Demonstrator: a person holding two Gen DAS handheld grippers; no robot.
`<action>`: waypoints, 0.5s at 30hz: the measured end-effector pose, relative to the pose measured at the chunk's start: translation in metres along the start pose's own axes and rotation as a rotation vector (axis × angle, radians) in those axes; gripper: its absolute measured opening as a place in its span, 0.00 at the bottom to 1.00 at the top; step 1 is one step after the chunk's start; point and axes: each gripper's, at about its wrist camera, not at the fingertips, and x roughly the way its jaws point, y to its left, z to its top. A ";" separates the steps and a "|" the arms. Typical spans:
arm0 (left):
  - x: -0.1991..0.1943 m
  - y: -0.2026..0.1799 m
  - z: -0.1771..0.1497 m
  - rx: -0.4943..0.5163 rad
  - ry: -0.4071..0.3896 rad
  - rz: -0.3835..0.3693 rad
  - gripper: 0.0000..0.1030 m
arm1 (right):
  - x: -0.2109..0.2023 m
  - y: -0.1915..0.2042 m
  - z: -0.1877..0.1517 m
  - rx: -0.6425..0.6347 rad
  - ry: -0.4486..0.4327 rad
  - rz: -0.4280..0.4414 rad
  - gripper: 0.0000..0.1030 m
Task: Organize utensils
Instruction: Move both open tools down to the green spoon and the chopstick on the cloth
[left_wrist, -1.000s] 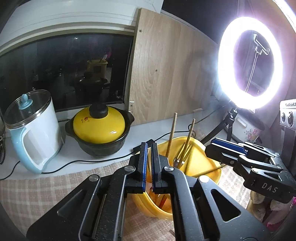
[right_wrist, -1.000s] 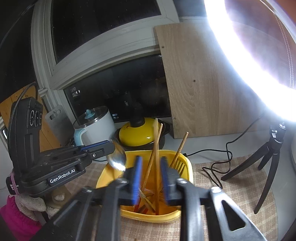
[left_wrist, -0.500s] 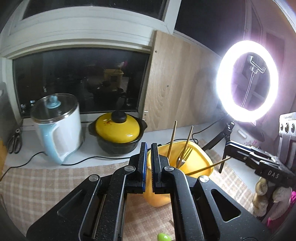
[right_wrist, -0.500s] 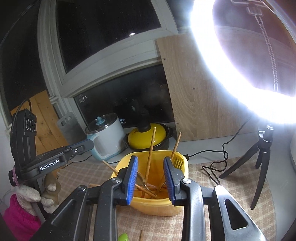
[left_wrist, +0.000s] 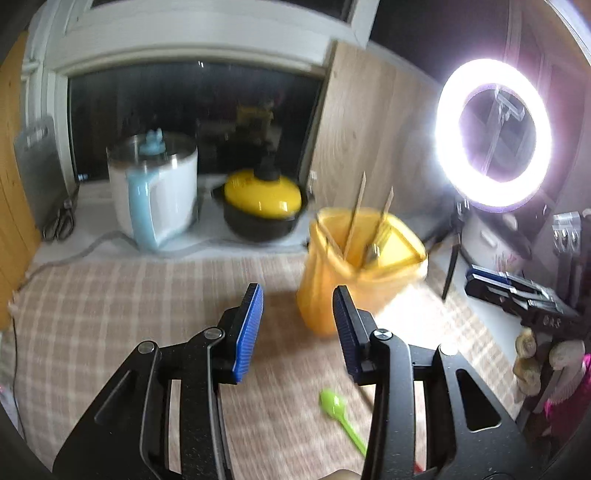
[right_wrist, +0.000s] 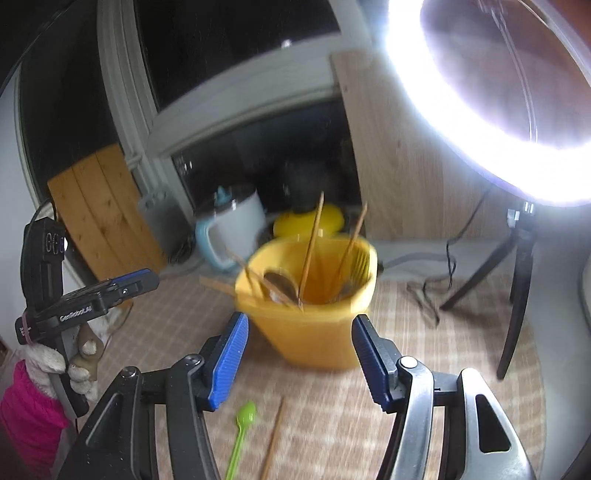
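Utensils: wooden chopsticks (right_wrist: 312, 243) and a fork (right_wrist: 360, 258) stand in a yellow holder (right_wrist: 314, 332) on the checked cloth (left_wrist: 110, 306); a green spoon (right_wrist: 242, 435) and one loose chopstick (right_wrist: 273, 439) lie at its 6 o'clock. Left gripper (left_wrist: 298, 328), holder at 1 o'clock, and right gripper (right_wrist: 299, 362), holder at 12 o'clock: jaws just opening, both part-open and empty.

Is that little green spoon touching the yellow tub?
Apart. In the right wrist view the green spoon lies on the checked cloth, with bare cloth between it and the yellow tub.
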 end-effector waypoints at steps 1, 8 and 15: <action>0.001 -0.003 -0.009 0.004 0.022 0.003 0.38 | 0.002 -0.001 -0.003 0.006 0.016 0.004 0.59; 0.011 -0.019 -0.057 0.001 0.161 -0.008 0.38 | 0.036 0.002 -0.041 0.021 0.246 0.039 0.59; 0.020 -0.033 -0.095 -0.026 0.273 -0.023 0.38 | 0.080 0.011 -0.079 0.034 0.475 0.069 0.53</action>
